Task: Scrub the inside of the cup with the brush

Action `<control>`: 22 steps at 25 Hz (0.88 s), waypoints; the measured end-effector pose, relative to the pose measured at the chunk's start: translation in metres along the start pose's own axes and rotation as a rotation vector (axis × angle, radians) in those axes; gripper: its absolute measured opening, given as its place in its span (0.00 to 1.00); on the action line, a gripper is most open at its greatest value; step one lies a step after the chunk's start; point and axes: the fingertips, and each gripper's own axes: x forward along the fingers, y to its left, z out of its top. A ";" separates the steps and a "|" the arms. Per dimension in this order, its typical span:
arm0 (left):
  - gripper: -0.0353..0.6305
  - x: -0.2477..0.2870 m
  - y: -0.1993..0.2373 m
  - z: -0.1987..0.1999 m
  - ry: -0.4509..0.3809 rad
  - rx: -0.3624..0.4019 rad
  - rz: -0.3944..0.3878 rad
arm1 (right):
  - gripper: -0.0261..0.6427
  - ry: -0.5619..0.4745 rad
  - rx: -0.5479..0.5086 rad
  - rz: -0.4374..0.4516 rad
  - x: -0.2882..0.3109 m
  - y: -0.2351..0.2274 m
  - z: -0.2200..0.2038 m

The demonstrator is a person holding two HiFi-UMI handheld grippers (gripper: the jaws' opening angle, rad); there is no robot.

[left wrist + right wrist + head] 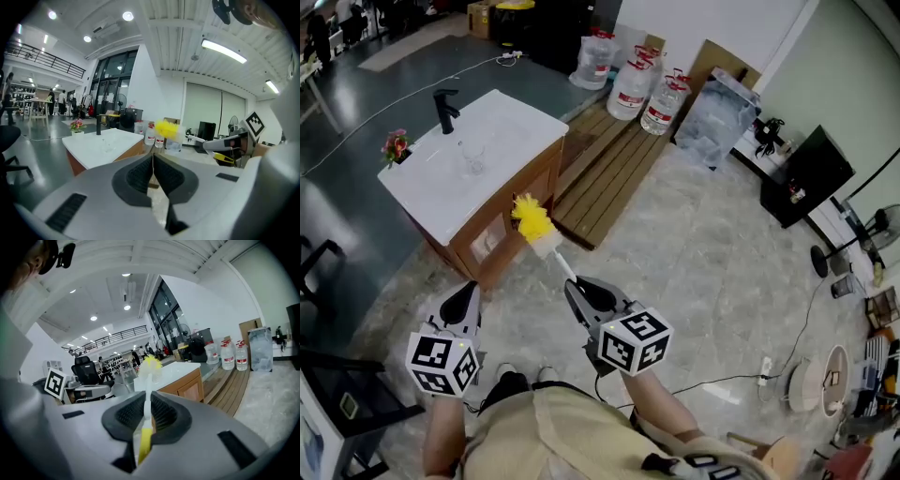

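The right tongs (pixel 146 413) are clamped on the white stem of a brush (pixel 546 242), whose yellow bristle head points ahead toward the near corner of the white-topped desk (pixel 517 127). The left tongs (pixel 153 176) are closed with nothing between them, held level beside the right pair. A clear cup (pixel 472 157) stands on the desk, near the black faucet (pixel 445 110), well apart from the brush.
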 end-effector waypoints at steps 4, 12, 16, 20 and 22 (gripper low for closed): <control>0.08 -0.001 0.006 -0.006 0.032 0.006 0.020 | 0.11 0.013 0.027 0.028 0.005 0.000 -0.003; 0.08 0.012 0.036 -0.016 0.054 0.007 0.063 | 0.11 0.073 0.008 0.053 0.033 0.000 -0.010; 0.08 0.041 0.054 -0.017 0.069 0.007 0.035 | 0.11 0.101 -0.020 0.038 0.057 -0.009 -0.002; 0.16 0.073 0.082 -0.014 0.101 0.025 0.016 | 0.11 0.118 -0.041 0.017 0.091 -0.022 0.013; 0.18 0.087 0.100 -0.010 0.103 0.021 0.018 | 0.11 0.127 -0.049 0.014 0.112 -0.029 0.023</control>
